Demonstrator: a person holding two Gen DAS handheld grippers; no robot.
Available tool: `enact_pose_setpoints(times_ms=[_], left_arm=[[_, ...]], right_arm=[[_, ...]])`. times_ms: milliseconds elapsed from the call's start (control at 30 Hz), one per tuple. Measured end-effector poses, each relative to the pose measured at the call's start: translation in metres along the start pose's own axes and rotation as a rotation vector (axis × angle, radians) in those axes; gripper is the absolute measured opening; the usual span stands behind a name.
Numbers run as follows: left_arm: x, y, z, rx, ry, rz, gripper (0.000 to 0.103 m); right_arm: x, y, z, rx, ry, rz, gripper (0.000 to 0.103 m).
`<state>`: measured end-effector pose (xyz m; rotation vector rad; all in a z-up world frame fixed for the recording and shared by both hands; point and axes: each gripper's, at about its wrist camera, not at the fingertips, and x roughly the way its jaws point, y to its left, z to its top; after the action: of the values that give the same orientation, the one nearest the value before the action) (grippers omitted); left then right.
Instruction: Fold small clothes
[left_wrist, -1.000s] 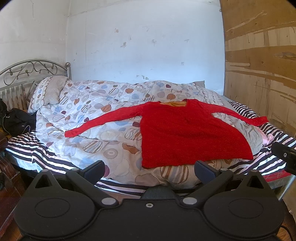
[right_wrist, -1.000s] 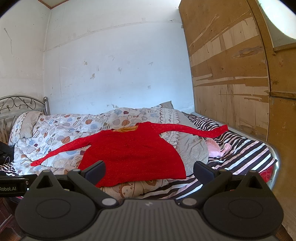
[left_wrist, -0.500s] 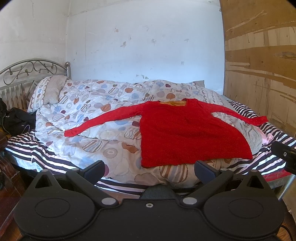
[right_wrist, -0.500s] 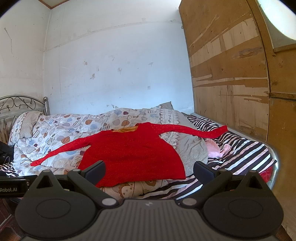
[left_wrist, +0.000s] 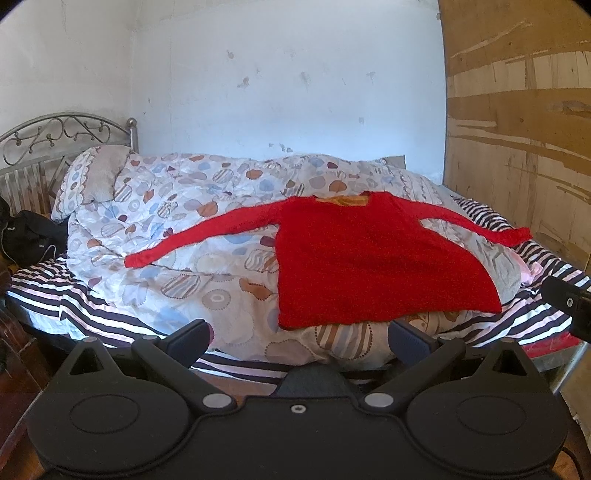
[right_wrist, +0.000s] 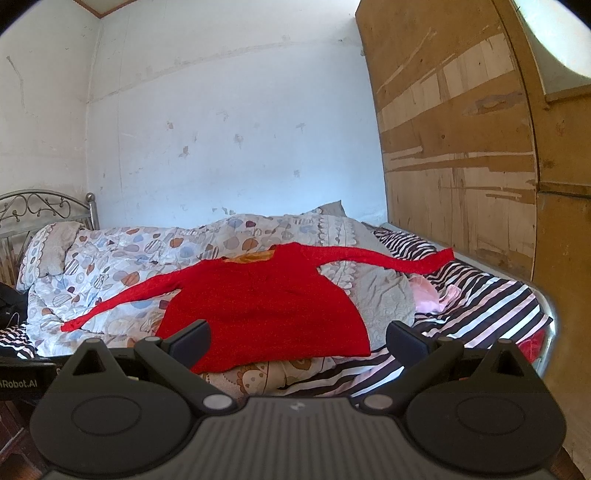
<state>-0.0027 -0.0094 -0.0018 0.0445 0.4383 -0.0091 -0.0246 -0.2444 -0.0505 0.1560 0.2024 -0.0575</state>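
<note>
Sweater (left_wrist: 369, 258), red, lay spread flat on the patterned duvet (left_wrist: 207, 229) atop the bed (right_wrist: 491, 306), sleeves out. We held both tongs, left (left_wrist: 298, 336) and right (right_wrist: 299, 336), agape and empty, short of it. Folding looked unstarted; next we judged a sleeve needed gripping.

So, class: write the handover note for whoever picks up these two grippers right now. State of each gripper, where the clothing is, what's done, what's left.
Left gripper: jaws open, empty, held short of the bed.
Right gripper: jaws open, empty, also short of the bed.
Red long-sleeved top: lies flat on the patterned duvet, both sleeves spread outward, hem toward the grippers.
Done: top is laid out; no fold made yet.
Left: fold both sleeves in over the body, then fold the body up, probably starting from the near hem.
</note>
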Motion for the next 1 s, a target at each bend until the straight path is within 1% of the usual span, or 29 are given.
enact_pose_setpoints(times_ms=[133, 167, 433, 500, 633, 733, 833, 900, 1000], left_arm=[[0.014, 0.001, 0.007, 0.006, 0.051, -0.018, 0.102], [0.019, 0.000, 0.011, 0.003, 0.064, -0.025, 0.102], [0.067, -0.010, 0.048, 0.036, 0.113, -0.026, 0.102], [0.082, -0.014, 0.060, 0.045, 0.126, -0.027, 0.102], [0.125, -0.024, 0.086, 0.071, 0.157, -0.026, 0.102], [0.161, -0.031, 0.105, 0.072, 0.176, -0.024, 0.103], [0.202, -0.038, 0.122, 0.062, 0.187, -0.029, 0.103], [0.227, -0.044, 0.130, 0.058, 0.188, -0.032, 0.103], [0.273, -0.054, 0.145, 0.049, 0.184, -0.029, 0.102]], right_arm=[[0.014, -0.010, 0.010, 0.066, 0.052, 0.072, 0.103], [0.020, -0.014, 0.015, 0.082, 0.059, 0.077, 0.103], [0.066, -0.041, 0.053, 0.101, 0.050, 0.075, 0.103], [0.081, -0.052, 0.060, 0.104, 0.048, 0.060, 0.103], [0.117, -0.077, 0.068, 0.108, 0.061, 0.012, 0.103], [0.150, -0.103, 0.072, 0.122, 0.076, -0.030, 0.103], [0.191, -0.132, 0.075, 0.143, 0.094, -0.064, 0.103], [0.217, -0.149, 0.076, 0.158, 0.108, -0.074, 0.103], [0.262, -0.174, 0.077, 0.195, 0.129, -0.064, 0.103]])
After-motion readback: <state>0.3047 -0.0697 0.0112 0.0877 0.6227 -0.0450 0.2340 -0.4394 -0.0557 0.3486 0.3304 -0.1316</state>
